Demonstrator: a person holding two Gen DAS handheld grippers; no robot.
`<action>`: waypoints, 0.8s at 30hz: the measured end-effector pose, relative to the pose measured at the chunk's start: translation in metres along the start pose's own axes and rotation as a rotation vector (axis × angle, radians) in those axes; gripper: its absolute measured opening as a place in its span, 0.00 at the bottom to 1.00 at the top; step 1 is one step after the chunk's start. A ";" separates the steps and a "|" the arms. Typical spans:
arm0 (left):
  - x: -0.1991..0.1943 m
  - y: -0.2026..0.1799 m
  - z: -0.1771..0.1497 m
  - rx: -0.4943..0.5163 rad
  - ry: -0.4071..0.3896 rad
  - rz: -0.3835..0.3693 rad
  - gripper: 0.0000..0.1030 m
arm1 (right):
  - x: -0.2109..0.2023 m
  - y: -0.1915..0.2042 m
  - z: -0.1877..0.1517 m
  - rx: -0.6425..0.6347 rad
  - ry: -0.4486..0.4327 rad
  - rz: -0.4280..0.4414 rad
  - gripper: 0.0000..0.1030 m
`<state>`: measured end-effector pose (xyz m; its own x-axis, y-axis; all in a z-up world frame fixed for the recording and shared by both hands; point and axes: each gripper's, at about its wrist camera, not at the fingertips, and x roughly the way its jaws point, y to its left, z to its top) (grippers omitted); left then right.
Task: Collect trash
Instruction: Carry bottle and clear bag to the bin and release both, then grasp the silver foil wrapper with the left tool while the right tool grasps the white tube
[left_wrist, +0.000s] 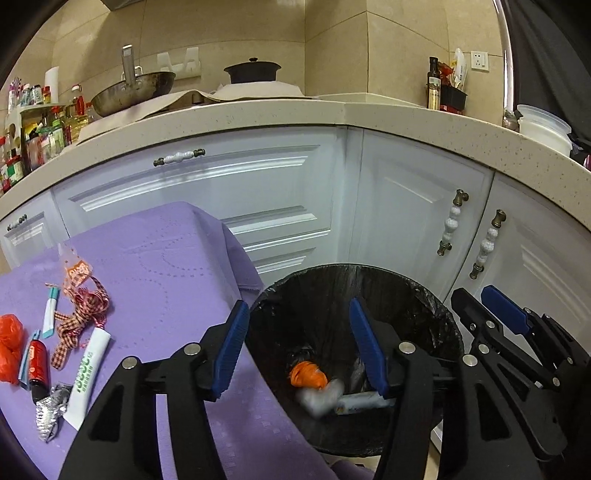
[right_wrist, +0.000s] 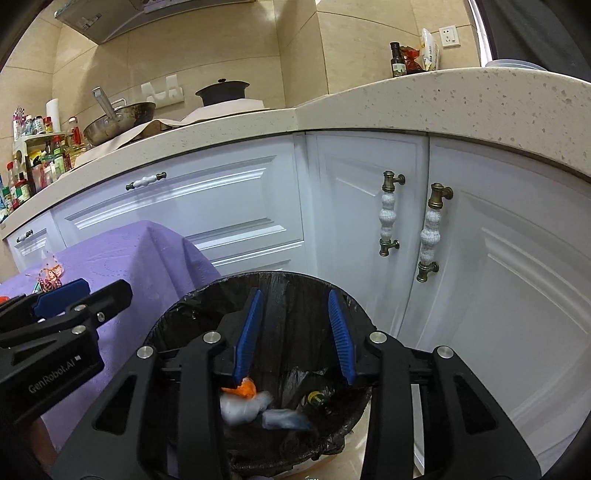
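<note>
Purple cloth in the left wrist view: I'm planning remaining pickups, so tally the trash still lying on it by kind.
Orange plastic bag: 1
Checked ribbon: 1
Clear printed wrapper: 1
White tube: 1
Small teal-capped tube: 1
Red item in blue pack: 1
Crumpled foil: 1
Total: 7

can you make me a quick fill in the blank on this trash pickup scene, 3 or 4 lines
1. Both grippers, left gripper and right gripper, hover over the ____ with open jaws.
2. The bin is lined with a ____ bag.
3. The white tube lies on the ____ cloth.
4. The checked ribbon is still on the ____, not in the bin.

Missing words: bin; black; purple; table
</note>
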<state>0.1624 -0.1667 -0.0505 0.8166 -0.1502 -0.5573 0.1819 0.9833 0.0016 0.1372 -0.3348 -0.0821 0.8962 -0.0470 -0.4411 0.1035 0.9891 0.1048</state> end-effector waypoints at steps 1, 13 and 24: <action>-0.002 0.002 0.000 -0.001 -0.003 0.002 0.57 | -0.001 0.000 -0.001 -0.002 0.000 -0.002 0.36; -0.035 0.040 -0.008 -0.015 -0.042 0.079 0.61 | -0.020 0.026 -0.003 -0.007 0.003 0.024 0.37; -0.076 0.119 -0.037 -0.063 -0.047 0.239 0.61 | -0.043 0.108 -0.015 -0.066 0.020 0.168 0.37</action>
<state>0.1021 -0.0341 -0.0391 0.8570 0.0841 -0.5084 -0.0525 0.9957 0.0761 0.1034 -0.2240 -0.0652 0.8897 0.1223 -0.4399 -0.0765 0.9898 0.1205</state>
